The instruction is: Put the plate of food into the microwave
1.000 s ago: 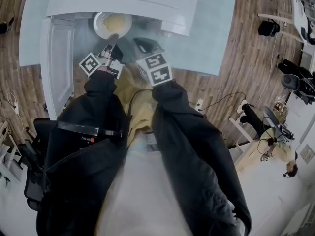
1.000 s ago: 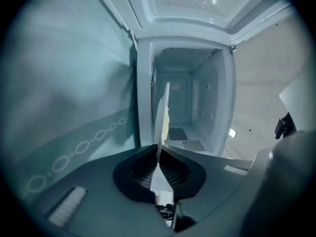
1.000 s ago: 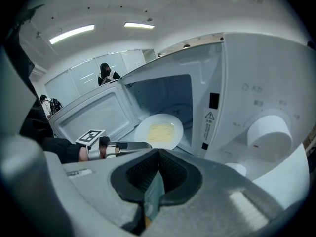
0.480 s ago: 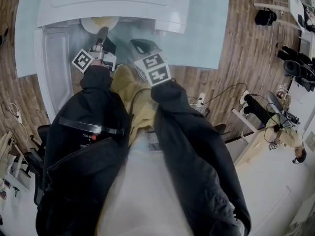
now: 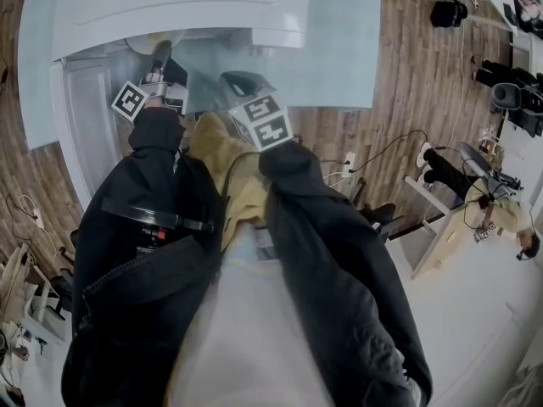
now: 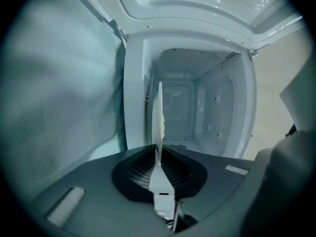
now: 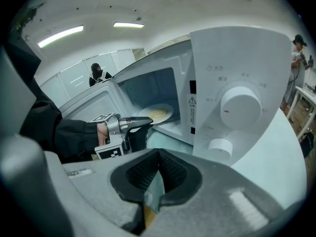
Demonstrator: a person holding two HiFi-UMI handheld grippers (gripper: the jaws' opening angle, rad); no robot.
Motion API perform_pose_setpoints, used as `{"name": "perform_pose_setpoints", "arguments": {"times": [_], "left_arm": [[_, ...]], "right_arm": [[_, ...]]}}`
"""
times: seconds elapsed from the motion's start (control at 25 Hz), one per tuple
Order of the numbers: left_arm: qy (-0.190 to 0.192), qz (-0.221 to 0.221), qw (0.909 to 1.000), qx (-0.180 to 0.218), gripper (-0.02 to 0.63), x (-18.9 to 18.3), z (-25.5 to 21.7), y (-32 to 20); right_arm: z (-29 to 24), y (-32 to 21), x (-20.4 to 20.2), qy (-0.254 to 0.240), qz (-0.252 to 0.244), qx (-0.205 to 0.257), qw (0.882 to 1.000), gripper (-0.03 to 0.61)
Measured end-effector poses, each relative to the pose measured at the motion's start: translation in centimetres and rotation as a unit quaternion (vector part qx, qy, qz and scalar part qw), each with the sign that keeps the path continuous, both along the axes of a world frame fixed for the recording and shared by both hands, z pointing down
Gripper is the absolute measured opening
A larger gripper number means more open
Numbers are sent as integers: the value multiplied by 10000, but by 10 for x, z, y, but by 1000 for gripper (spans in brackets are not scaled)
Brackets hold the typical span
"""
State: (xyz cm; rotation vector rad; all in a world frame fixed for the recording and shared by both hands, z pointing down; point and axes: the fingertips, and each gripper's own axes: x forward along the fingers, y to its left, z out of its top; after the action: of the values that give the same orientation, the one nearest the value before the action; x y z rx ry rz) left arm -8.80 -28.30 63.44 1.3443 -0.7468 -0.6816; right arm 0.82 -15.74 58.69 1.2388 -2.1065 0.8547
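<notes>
left hand-held gripper (image 6: 158, 171) was noted clamped on the near rim of the plate of food (image 6: 159, 113). the rim was seen edge-on between the jaws, so a level carry is judged to have been intended, to keep the food from sliding. the plate of food was found just inside the mouth of the microwave (image 7: 232, 88), low over its floor; whether it touched the floor could not be told. the door (image 7: 91, 107) was swung wide open to the left of the microwave, so that the opening was left free for the arm. right hand-held gripper (image 7: 157, 184) was observed closed on nothing, held back in front of the microwave, near its dial (image 7: 240, 102); it is judged to have been parked out of the way. the microwave was stood on the desk (image 5: 339, 49). step in hand is judged to be setting down, then release.
</notes>
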Motion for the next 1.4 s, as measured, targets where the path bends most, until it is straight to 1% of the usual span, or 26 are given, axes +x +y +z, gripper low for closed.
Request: {"name": "perform_pose_setpoints", "arguments": {"times": [0.2, 0.24, 0.32, 0.48, 0.56, 0.64, 0.68, 0.72, 0.84, 0.92, 1.04, 1.12, 1.16, 1.28, 1.4], "left_arm": [[-89, 17, 9999, 56, 45, -1, 0, -7], [-132, 61, 9999, 61, 66, 0, 1, -6], [-208, 183, 9996, 57, 131, 2, 3, -1], [-380, 286, 9988, 87, 135, 1, -5, 16], [-440, 314, 9985, 90, 124, 1, -7, 23], [-494, 350, 9981, 88, 74, 4, -10, 31], [-523, 366, 9979, 116, 31, 5, -12, 35], [-555, 386, 9976, 163, 3, 6, -15, 40], [-773, 516, 9949, 383, 2, 12, -42, 57], [-1042, 673, 9906, 584, 2, 18, -64, 68], [-1554, 930, 9784, 997, 2, 29, -95, 83], [-1969, 1041, 9659, 1321, 0, 36, -118, 88], [-2214, 1046, 9579, 1501, -2, 37, -129, 88], [-2930, 1016, 9276, 2084, -2, 38, -161, 84], [-3450, 1156, 8924, 2669, -2, 50, -201, 86]], "right_arm": [[-1, 10, 5, 35, 75, -14, 10000, -6], [-2, 11, 5, 37, 75, 10, 10000, -6], [-4, 14, 4, 39, 60, 38, 10000, -6], [-14, 23, 0, 30, -37, 79, 10000, -5], [-18, 24, -1, -6, -64, 163, 9998, -6], [-22, 22, -2, -44, -87, 262, 9996, -6], [-25, 22, -2, -66, -108, 321, 9994, -6], [-29, 22, -2, -95, -137, 384, 9991, -6], [-49, 24, -5, -189, -243, 613, 9976, -6], [-64, 25, -5, -255, -283, 771, 9963, -6], [-83, 27, 0, -358, -297, 1006, 9938, -6], [-98, 26, 5, -388, -316, 1191, 9916, -6], [-105, 24, 7, -393, -330, 1287, 9904, -5], [-126, 16, 10, -442, -340, 1558, 9862, -6], [-149, 6, 14, -512, -290, 1901, 9800, -6]]}}
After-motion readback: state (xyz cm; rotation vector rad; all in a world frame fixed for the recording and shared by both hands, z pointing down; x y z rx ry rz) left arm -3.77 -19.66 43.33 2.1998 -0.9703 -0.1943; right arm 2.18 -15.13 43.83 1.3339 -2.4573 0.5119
